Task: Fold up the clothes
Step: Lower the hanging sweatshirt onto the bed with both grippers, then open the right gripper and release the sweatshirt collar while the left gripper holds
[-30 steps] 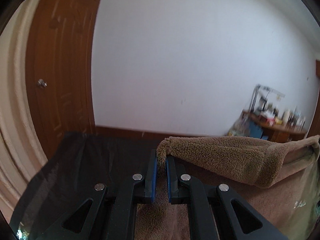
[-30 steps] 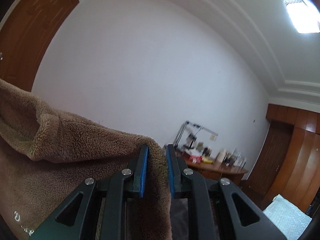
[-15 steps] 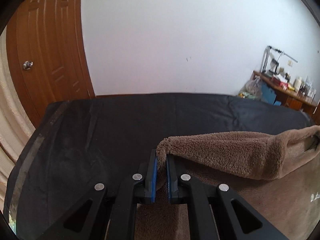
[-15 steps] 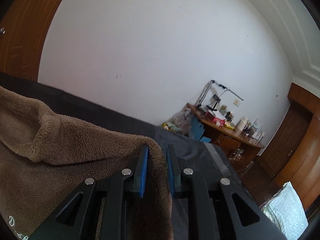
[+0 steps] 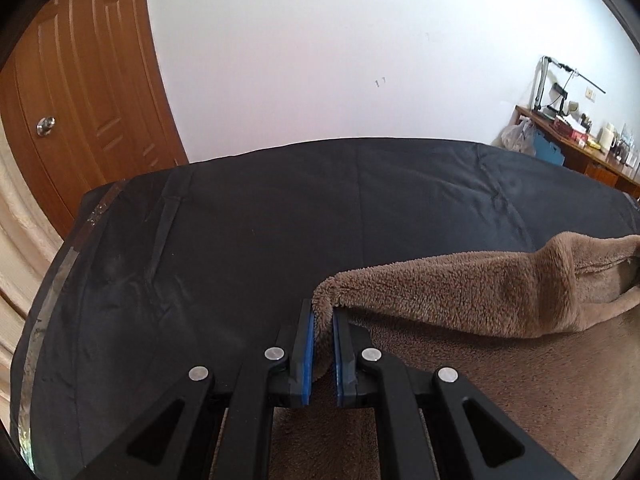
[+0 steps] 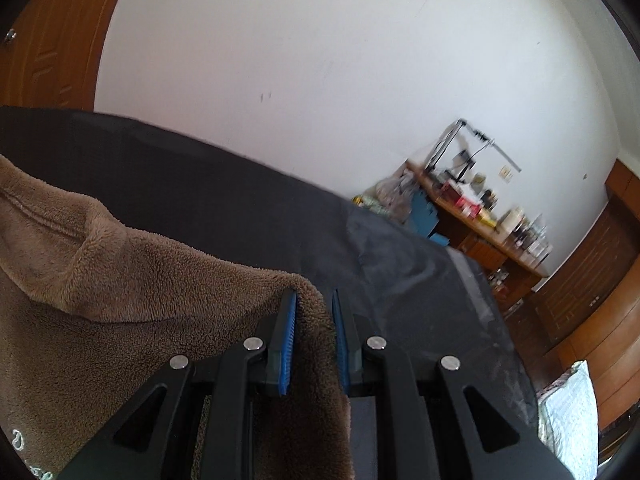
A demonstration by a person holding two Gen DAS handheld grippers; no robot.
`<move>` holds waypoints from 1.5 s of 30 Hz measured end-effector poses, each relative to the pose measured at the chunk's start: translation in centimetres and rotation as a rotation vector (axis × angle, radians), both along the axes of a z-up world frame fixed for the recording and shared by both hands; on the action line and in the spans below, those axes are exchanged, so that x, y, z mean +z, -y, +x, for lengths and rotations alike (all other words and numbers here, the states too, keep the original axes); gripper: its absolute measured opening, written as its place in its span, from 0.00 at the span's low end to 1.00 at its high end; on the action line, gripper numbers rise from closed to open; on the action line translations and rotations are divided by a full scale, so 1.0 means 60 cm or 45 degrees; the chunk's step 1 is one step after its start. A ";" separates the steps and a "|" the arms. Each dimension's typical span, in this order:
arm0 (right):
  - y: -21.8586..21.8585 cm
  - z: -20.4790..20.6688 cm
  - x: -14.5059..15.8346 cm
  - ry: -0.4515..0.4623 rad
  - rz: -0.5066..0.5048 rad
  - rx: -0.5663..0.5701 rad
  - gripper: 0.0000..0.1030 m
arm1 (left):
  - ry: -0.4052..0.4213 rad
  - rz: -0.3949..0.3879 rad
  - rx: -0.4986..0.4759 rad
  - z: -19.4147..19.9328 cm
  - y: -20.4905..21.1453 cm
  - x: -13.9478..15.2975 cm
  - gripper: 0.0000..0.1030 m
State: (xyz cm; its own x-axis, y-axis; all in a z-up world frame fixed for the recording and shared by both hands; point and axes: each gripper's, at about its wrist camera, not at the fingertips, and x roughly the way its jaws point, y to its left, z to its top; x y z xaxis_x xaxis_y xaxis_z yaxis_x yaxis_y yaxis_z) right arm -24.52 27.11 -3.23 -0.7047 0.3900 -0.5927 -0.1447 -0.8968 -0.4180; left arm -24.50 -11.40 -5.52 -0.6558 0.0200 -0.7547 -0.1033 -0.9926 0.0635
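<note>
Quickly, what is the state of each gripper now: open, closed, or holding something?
Left gripper: closed on an edge of the brown fleece garment.
Right gripper: closed on the same garment.

No text, label or number can be read. The brown fleece garment (image 6: 120, 280) carries pale embroidered marks at its lower left edge in the right wrist view, too small and cut off to make out.

Each black hand-held gripper (image 5: 322, 316) has blue pads (image 5: 307, 354), silver screws (image 5: 274, 353).
</note>
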 end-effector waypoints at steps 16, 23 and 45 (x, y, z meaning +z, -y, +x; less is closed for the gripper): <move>-0.023 0.031 0.023 0.025 -0.117 0.020 0.68 | 0.033 -0.023 -0.028 0.005 -0.011 0.006 0.11; -0.026 0.068 0.080 -0.025 -0.333 0.087 0.76 | -0.015 -0.013 -0.051 0.026 -0.016 0.051 0.11; 0.085 0.058 0.007 0.239 -0.412 0.276 0.77 | 0.125 -0.089 -0.396 0.069 -0.113 0.057 0.11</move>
